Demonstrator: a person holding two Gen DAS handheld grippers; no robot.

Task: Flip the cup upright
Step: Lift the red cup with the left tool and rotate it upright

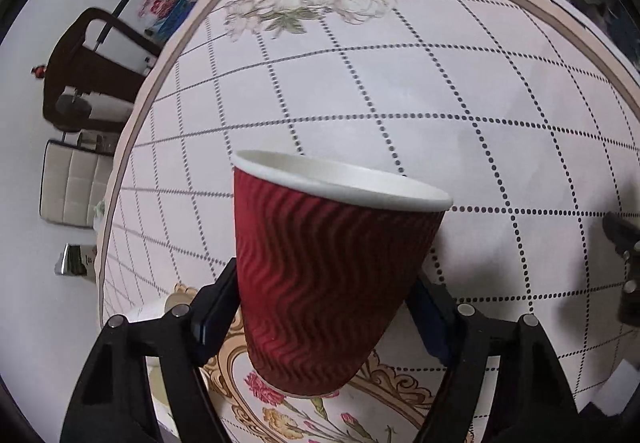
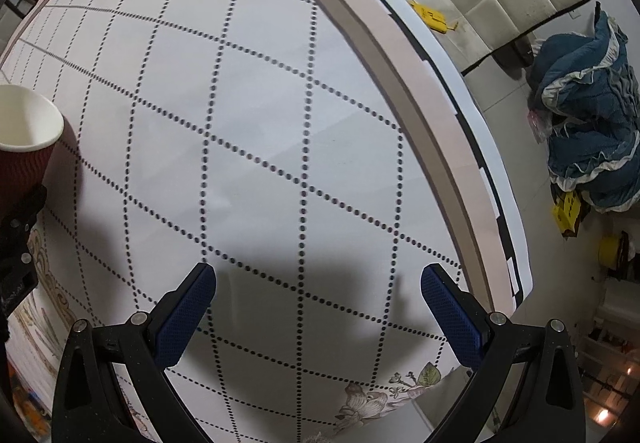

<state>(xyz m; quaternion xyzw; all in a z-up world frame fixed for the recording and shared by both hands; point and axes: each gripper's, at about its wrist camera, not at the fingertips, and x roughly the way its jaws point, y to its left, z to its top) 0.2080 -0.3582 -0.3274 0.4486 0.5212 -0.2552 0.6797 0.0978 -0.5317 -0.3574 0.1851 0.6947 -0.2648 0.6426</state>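
Already the red ripple cup [image 1: 332, 275] sat pinched between the fingers of the left tool [image 1: 320, 307], mouth up and tipped a little toward that tool's right, its base just above the tabletop [image 1: 440, 91]. Its long axis ran nearly upright, so what remained was probably a slight levelling and a straight lowering. The right tool [image 2: 318, 317] hung spread and empty, the cup well off to its left.

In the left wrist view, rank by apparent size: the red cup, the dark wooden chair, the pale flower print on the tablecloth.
1. red cup, largest, though closest to the camera, held in the left tongs.
2. flower print and dark wooden chair look similar; unranked.
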